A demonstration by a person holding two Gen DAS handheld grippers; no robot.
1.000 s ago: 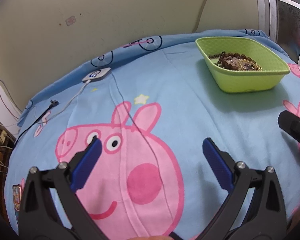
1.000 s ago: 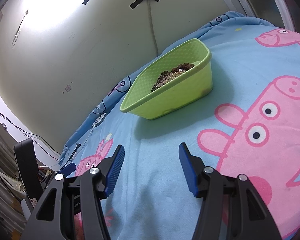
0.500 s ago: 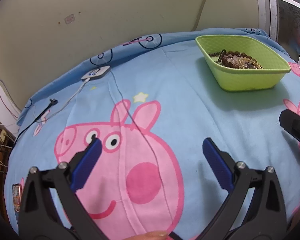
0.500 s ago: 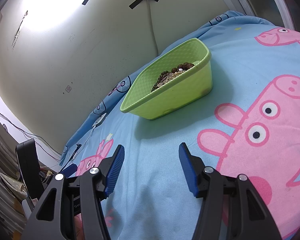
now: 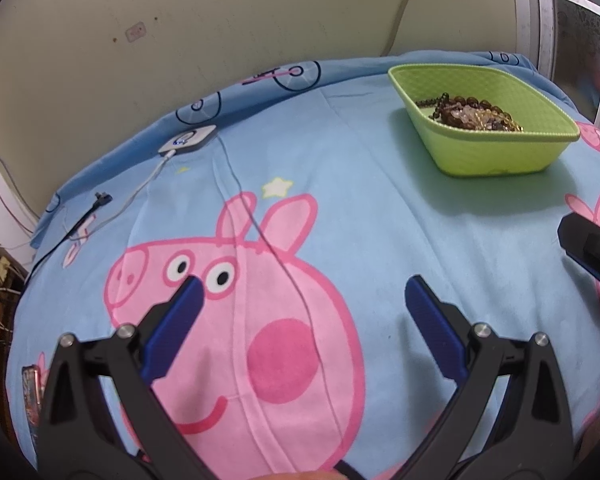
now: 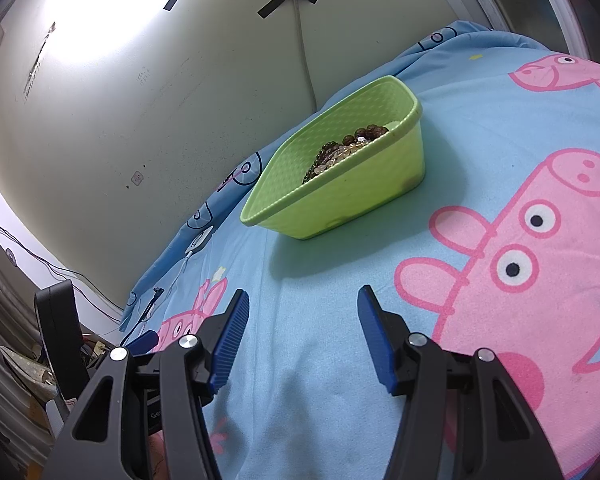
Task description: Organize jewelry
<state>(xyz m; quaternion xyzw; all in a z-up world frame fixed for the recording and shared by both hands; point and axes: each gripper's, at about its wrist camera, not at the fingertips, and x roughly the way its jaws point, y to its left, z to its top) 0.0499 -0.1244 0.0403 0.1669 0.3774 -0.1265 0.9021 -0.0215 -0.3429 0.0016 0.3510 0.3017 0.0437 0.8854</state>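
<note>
Two grippers are under my control, and both hover empty above a soft blue bedsheet (image 5: 380,200) printed with pink cartoon pigs. Starting far left in the left wrist view, a thin black cable (image 5: 84,224) and a white cable trail across the cloth to a small flat square charger pad (image 5: 188,141) near the wall. Closer to me, my left gripper (image 5: 302,292) has its fingers spread wide, the ribbed blue pads (image 5: 176,320) on black plastic arms framing the pig's face, nothing between them. Far right sits the green plastic basket (image 5: 496,152), a tapered rectangular tub with a dimpled inner wall. Inside it lies the jewelry (image 5: 468,114), a tangled heap of round dark brown beads and pale glossy ones. At the right edge a black part of my other tool shows. In the right wrist view, my right gripper (image 6: 302,304) also stands wide apart, pointing at the basket (image 6: 352,200), which is well beyond its tips.
</note>
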